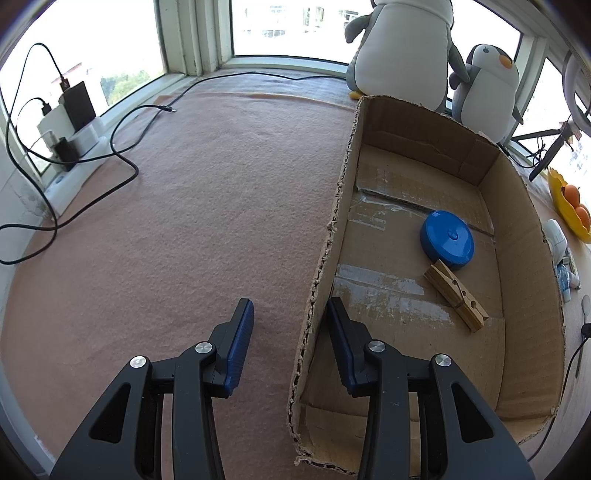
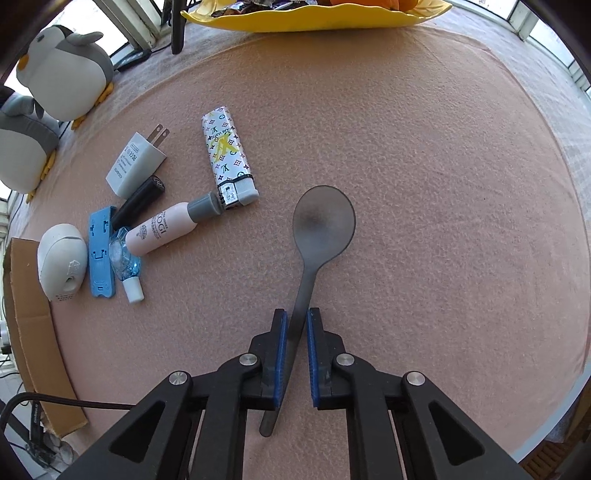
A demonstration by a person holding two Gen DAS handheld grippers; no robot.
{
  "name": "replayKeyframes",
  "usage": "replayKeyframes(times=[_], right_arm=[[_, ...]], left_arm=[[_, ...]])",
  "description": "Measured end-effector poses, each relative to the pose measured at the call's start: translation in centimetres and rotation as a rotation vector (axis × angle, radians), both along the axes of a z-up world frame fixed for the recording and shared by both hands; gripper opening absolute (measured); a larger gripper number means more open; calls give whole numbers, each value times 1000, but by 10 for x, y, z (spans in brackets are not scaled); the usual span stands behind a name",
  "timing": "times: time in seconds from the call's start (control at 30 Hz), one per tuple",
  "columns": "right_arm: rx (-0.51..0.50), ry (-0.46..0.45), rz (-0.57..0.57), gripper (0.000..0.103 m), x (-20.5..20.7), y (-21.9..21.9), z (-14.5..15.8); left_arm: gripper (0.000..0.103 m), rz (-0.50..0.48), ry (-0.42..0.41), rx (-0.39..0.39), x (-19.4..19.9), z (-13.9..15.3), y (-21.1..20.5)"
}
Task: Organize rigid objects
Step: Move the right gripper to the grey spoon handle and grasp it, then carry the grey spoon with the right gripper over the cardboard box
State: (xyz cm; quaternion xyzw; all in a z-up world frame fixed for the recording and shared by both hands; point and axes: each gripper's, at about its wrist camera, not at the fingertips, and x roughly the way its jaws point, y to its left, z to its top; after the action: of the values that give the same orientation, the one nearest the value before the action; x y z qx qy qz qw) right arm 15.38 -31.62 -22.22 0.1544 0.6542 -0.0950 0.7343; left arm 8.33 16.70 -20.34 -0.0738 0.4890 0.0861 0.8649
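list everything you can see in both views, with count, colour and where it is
cardboard box: 1, brown, right of the left gripper
round case: 1, blue, in box
clothespin: 1, wooden, in box, beside case
spoon: 1, dark grey, on mat, handle between right fingers
lighter: 1, white patterned, on mat
pink bottle: 1, grey cap, on mat
charger plug: 1, white, on mat
black tube: 1, beside plug
blue clip: 1, on mat
penguin plushes: 2, grey-white, by window
yellow dish: 1, far edge
left gripper: open, over box's wall
right gripper: around spoon handle, a gap showing
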Motion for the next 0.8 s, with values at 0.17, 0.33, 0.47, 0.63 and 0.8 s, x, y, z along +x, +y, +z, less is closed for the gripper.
replayKeyframes(times=[0.17, 0.33, 0.47, 0.63, 0.8], right_arm=[[4, -63, 22, 7, -20, -4, 2], [-15, -129, 39, 3, -39, 0, 7], [-41, -165, 54, 3, -52, -3, 13], [-46, -194, 56, 3, -49, -13, 22], [-78, -279, 119, 3, -41, 11, 52]], left_arm=[[39, -5, 0, 11, 1, 0, 0], [39, -7, 3, 22, 2, 0, -1], [39, -10, 4, 26, 2, 0, -2], [39, -11, 4, 29, 2, -1, -2], [39, -8, 1, 29, 2, -1, -1]])
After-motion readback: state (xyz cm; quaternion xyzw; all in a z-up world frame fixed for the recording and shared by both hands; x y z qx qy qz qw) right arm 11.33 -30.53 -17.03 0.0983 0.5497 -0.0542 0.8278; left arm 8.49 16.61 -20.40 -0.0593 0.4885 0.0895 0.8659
